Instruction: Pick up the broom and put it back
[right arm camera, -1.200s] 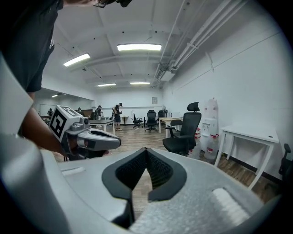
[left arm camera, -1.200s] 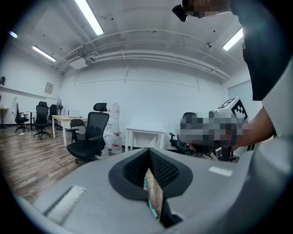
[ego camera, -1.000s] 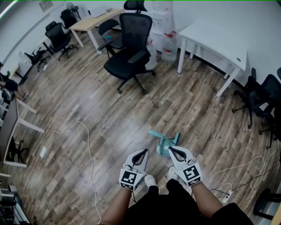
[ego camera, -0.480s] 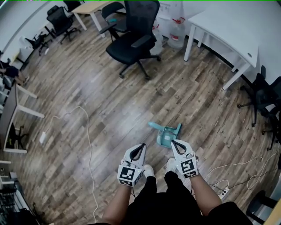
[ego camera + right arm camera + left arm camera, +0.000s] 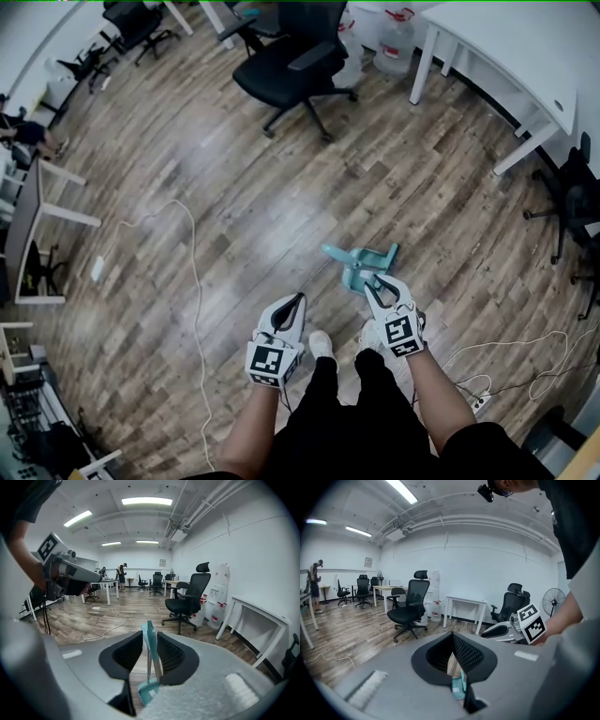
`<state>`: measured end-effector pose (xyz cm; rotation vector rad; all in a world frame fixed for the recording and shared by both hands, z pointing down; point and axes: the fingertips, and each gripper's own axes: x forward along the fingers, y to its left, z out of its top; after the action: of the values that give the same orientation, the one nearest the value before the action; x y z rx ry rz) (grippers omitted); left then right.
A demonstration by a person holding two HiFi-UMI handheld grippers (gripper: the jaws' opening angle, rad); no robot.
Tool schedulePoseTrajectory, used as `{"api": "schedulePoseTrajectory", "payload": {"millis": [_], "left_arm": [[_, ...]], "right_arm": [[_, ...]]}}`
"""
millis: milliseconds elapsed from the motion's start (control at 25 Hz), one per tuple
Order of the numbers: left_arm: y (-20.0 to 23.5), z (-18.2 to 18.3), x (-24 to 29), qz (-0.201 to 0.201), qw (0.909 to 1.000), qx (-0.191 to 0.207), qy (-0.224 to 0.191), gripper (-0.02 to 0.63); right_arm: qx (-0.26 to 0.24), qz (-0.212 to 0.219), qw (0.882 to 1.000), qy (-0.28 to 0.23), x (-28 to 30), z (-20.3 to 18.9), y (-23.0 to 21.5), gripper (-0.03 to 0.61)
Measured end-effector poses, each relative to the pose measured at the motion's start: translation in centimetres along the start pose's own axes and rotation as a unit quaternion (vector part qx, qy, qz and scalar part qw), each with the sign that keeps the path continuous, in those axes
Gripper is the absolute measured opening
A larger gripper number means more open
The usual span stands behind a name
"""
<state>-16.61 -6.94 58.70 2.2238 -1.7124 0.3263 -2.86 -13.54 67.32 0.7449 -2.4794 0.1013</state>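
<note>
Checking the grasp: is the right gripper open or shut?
Open: the right gripper jaws have just been opening and stand apart, broom handle between them.

- This is an open-plan office: one long room with a wood-plank floor [image 5: 187,187], white walls, and strip lights [image 5: 146,501] on a ceiling crossed by exposed pipes [image 5: 187,508].
- A black mesh office chair [image 5: 291,66] on castors stands near a white tabletop [image 5: 506,47].
- More swivel chairs [image 5: 156,581] and desks fill the far end.
- A water dispenser [image 5: 219,597] stands at the wall, with spare jugs [image 5: 396,42] nearby.
- A pedestal fan [image 5: 553,603] stands by the wall.
- A white cable [image 5: 194,281] and a power strip [image 5: 478,405] lie on the floor.
- People [image 5: 123,576] stand at a distant desk.
</note>
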Motion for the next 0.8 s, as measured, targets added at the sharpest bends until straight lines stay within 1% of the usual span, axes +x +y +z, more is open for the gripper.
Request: {"api": "schedulePoseTrajectory", "payload": {"millis": [200, 480, 600, 680, 800], "left_arm": [[1.1, 0.5, 0.5, 0.018, 0.9998, -0.006, -0.003, 0.02], [0.9, -0.4, 1.2, 0.017, 0.9998, -0.01, 0.004, 0.02], [0.9, -0.8, 1.1, 0.019, 0.9995, -0.023, 0.01, 0.02], [1.0, -0.9, 1.1, 0.021, 0.9991, -0.034, 0.012, 0.02], [1.2, -0.6, 1.4, 0.021, 0.9992, -0.034, 0.004, 0.02]], "right_arm": [[-0.024, 0.023, 0.999, 0.016, 1.9, -1.0, -0.1, 0.126], [-0.031, 0.041, 0.998, 0.023, 4.2, -1.4, -0.5, 0.135], [-0.022, 0.037, 0.999, 0.028, 5.0, -1.3, -0.1, 0.135], [-0.026, 0.033, 0.999, 0.03, 5.5, -1.2, 0.1, 0.135], [-0.032, 0.034, 0.998, 0.033, 6.1, -1.1, 0.3, 0.135]]}}
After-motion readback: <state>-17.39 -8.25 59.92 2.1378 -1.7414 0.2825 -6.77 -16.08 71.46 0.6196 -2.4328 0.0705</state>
